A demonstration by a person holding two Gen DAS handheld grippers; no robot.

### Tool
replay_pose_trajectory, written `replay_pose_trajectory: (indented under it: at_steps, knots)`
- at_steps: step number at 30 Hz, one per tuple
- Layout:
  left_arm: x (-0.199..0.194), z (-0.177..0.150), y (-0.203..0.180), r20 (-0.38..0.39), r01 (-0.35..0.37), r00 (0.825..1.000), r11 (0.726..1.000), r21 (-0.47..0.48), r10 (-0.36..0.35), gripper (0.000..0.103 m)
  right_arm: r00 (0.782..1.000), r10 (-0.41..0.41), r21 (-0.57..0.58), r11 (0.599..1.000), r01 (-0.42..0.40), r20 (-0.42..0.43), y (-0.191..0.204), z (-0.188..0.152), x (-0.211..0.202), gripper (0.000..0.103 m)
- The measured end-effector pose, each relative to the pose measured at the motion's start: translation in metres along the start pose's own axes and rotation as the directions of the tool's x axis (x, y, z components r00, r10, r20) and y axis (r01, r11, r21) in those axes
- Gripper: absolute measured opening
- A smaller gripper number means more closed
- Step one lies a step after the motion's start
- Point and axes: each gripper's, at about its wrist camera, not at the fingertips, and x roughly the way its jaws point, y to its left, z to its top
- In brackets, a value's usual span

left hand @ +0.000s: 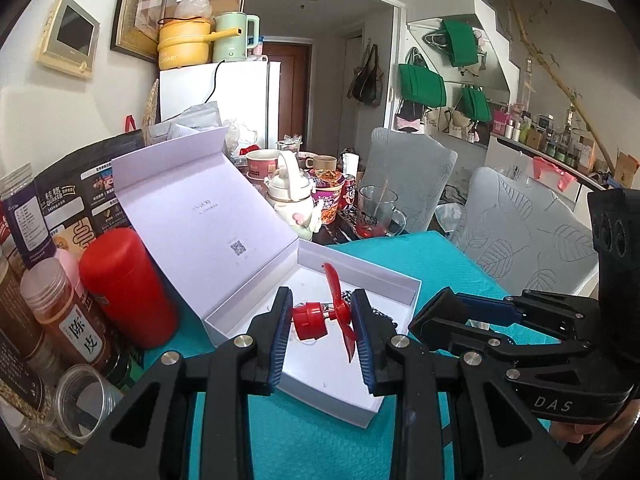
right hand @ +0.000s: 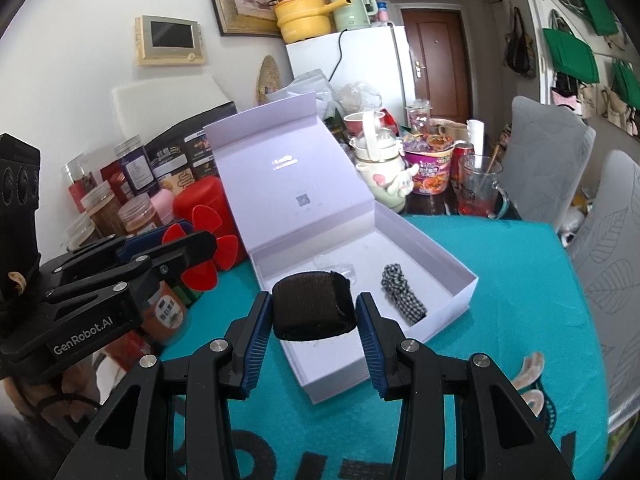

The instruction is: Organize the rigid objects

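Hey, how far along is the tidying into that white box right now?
Done: a checkered black-and-white bundle already lies inside the open white box. In hand: the left gripper is shut on a small red fan, and the right gripper is shut on a black band roll, both held above the box. Left: set both down inside; the lid is open.

From the left wrist, the right gripper (left hand: 430, 322) shows only from the side, so what its jaws hold is hidden, and the left gripper's fingers (left hand: 366, 340) cover most of the checked cord. From the right wrist, the left gripper (right hand: 192, 248) hides the red fan's (right hand: 206, 218) body, and the black roll (right hand: 314, 306) covers part of the white box's (right hand: 452, 258) floor.
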Motion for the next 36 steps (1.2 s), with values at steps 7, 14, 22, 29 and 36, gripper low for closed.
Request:
replay_pose_trajectory:
  at_steps: [7,14,22,29,36]
  knots:
    - [0.024,0.018,0.002,0.005,0.005,1.000,1.000,0.000,-0.005,0.030,1.000,-0.021,-0.013,1.000,0.021,0.008,-0.013,0.016,0.010,0.042]
    - [0.052,0.031,0.010,0.004,0.000,1.000,1.000,-0.031,0.000,0.030,0.999,-0.038,-0.013,0.999,0.039,0.024,-0.024,0.033,0.022,0.042]
    - [0.083,0.051,0.020,-0.004,-0.029,1.000,0.998,-0.060,0.029,0.030,0.998,-0.048,-0.040,0.998,0.050,0.049,-0.032,0.060,0.041,0.042]
    - [0.107,0.058,0.024,-0.005,-0.046,0.999,0.997,-0.068,0.046,0.030,0.998,-0.051,-0.040,0.998,0.052,0.036,-0.045,0.075,0.067,0.042]
    - [0.151,0.046,0.029,-0.123,-0.044,0.992,0.996,-0.077,0.034,0.030,0.997,-0.075,-0.042,0.996,0.074,-0.022,-0.063,0.072,0.098,0.042]
